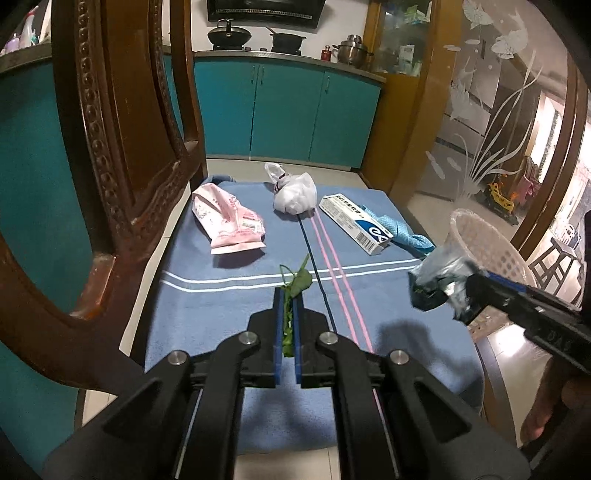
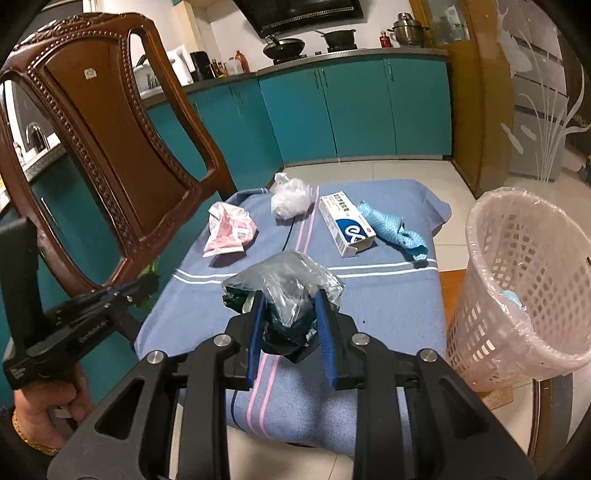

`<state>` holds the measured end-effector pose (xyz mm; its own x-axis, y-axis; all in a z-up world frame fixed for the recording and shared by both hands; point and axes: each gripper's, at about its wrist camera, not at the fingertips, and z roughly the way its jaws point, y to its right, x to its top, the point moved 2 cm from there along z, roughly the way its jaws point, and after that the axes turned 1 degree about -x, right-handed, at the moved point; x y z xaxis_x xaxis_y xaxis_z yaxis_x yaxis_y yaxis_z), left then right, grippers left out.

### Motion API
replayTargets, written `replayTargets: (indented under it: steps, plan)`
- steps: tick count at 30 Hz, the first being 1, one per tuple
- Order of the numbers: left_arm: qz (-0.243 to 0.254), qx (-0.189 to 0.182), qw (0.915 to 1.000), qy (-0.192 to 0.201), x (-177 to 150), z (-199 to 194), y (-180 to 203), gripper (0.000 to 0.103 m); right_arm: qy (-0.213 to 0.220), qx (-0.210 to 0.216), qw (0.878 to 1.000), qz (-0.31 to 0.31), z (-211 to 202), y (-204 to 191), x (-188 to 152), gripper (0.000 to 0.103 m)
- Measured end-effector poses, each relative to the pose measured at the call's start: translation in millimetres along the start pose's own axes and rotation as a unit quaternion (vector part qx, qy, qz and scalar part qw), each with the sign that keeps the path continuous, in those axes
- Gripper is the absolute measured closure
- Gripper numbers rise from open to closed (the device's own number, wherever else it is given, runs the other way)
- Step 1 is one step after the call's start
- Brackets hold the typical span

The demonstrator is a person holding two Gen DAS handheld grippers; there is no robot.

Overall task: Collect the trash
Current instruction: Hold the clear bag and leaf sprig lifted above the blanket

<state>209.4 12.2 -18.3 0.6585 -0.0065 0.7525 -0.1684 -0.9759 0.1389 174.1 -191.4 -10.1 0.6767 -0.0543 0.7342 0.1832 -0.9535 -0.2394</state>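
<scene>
The left gripper [image 1: 288, 301] is pinching a green leaf scrap [image 1: 297, 286] above the blue towel [image 1: 221, 314]; the right gripper [image 2: 291, 306] is clamping a crumpled plastic bag [image 2: 284, 284] beside the lined basket [image 2: 524, 280].

Home kitchen opening onto a living area. Teal-fronted base cabinets [image 2: 354, 107] under a grey countertop [image 2: 332, 55] run along two walls. A black wok [image 2: 284, 46] and a second dark lidded pan [image 2: 338, 37] sit on the cooker, with a black range hood [image 2: 299, 11] above. A stainless steel stockpot with lid [image 1: 351, 50] stands at the counter's end; bottles and small appliances [image 2: 207, 64] crowd the corner. A curved chrome tap [image 2: 35, 134] shows at far left. Carved dark brown wooden dining chair [image 2: 107, 147]. Pale tiled floor [image 2: 406, 170]. Frosted glass partition etched with fish and reeds [image 1: 491, 122], yellow wood framed. White lattice plastic wastebasket with a clear liner [image 2: 517, 280].
</scene>
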Motion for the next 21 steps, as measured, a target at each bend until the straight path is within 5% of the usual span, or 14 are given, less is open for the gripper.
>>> replayTargets:
  steps: [21]
  plan:
    - [-0.001, 0.003, 1.0000, -0.006, -3.1, 3.3, -1.2, 0.098, -0.008, -0.003, 1.000, -0.009, 3.0, 0.3, -3.5, 0.075]
